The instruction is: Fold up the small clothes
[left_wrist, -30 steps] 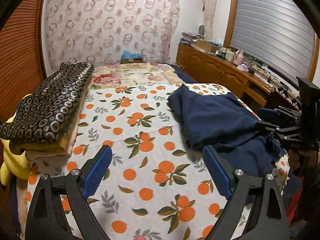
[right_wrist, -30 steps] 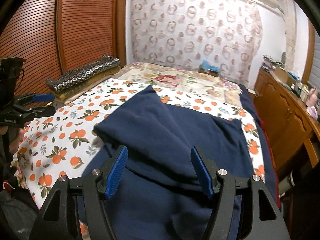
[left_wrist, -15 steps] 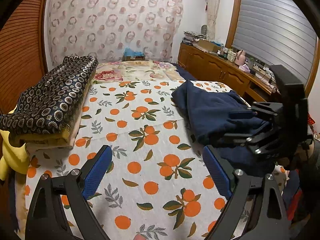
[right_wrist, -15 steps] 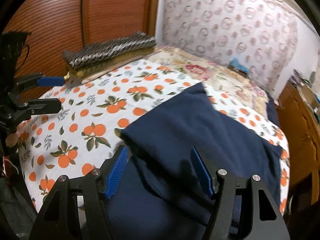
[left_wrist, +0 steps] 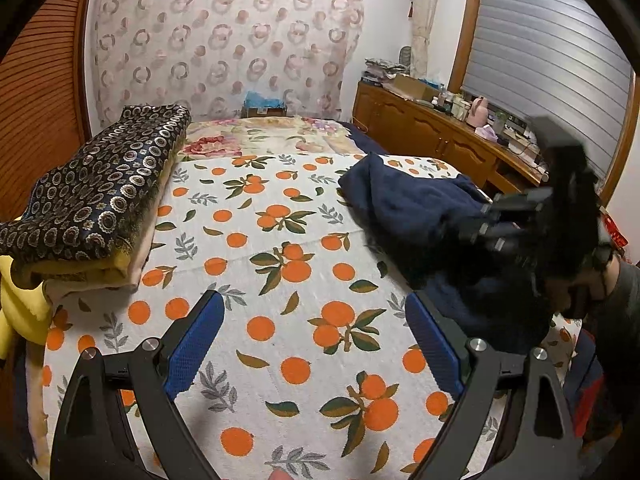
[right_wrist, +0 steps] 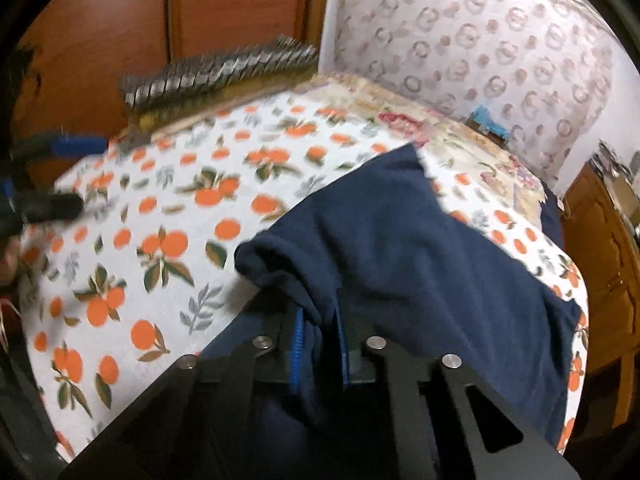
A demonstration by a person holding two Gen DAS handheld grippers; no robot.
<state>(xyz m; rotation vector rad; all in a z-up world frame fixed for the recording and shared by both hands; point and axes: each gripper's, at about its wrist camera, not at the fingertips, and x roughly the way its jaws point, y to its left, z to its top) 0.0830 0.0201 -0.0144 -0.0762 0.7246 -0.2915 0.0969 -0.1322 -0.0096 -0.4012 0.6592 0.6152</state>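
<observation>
Navy garment [right_wrist: 400, 248] | right gripper [right_wrist: 318, 344] just pinched fold | left gripper [left_wrist: 316, 344] agape

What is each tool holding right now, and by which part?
Right tool: pinching a raised fold of the navy garment near its left edge. Left tool: open, holding nothing.

Both cameras ride the grippers, tilted down across the bed [left_wrist: 280, 208]. The left one looks along its orange-print sheet; the right sits close over the navy garment [right_wrist: 400, 248]. Both views share the sheet, garment and curtain [left_wrist: 224, 40].
</observation>
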